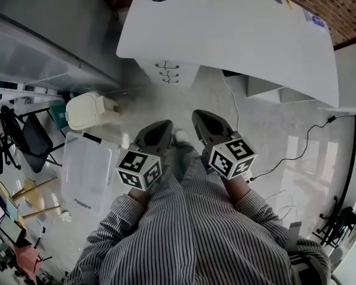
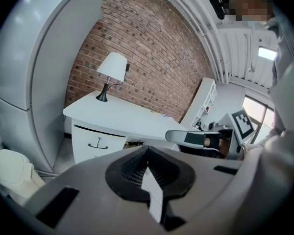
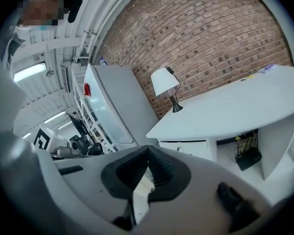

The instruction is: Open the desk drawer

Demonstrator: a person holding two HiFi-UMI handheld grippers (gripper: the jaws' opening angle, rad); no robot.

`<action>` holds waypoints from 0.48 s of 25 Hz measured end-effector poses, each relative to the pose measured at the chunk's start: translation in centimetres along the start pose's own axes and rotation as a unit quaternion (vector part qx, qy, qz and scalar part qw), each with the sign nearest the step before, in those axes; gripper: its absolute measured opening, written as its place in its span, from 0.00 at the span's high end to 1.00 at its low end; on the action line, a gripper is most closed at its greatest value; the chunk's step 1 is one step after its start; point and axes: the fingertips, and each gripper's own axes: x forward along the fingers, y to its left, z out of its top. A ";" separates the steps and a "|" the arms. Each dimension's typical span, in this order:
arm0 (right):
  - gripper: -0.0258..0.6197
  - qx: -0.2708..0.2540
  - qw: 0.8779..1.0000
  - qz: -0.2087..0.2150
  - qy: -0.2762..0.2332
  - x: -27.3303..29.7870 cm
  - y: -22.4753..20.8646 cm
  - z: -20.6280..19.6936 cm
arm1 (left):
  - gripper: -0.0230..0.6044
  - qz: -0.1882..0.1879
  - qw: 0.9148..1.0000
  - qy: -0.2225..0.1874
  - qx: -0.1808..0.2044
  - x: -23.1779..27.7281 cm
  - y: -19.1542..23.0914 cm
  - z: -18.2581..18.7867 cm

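Note:
A white desk stands ahead of me in the head view, with a drawer unit under its left end. The unit has three drawer fronts with dark handles, all closed. My left gripper and right gripper hang side by side above the floor, well short of the drawers, both shut and holding nothing. The left gripper view shows its shut jaws pointing toward the top drawer handle, with the right gripper alongside. In the right gripper view the shut jaws face the desk.
A white lamp stands on the desk's left end. A white lidded bin, a clear plastic box and a black chair sit left of me. A black cable runs across the floor at right. A tall grey cabinet flanks the desk.

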 end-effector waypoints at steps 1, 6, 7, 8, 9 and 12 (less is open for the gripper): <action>0.93 0.010 1.000 0.000 0.000 0.1 0.1 -0.2 | 0.94 -0.004 1.000 0.002 -0.003 -0.1 0.2 -0.1; 0.93 -0.028 0.999 -0.012 0.013 0.3 0.6 -1.0 | 0.94 -0.018 1.000 0.006 0.000 -0.1 1.4 -0.7; 0.93 -0.038 0.999 -0.013 0.016 0.4 0.6 -1.1 | 0.94 -0.017 1.000 0.009 0.004 0.0 1.7 -0.9; 0.93 -0.043 0.999 -0.013 0.019 0.7 0.5 -1.1 | 0.94 -0.017 1.000 0.012 0.007 0.2 2.0 -1.0; 0.93 -0.045 0.999 -0.013 0.022 1.0 0.4 -1.2 | 0.94 -0.017 1.000 0.016 0.009 0.4 2.4 -1.2; 0.93 -0.044 0.999 -0.011 0.029 2.3 -0.1 -1.4 | 0.94 -0.014 1.000 0.020 0.000 0.8 3.7 -1.5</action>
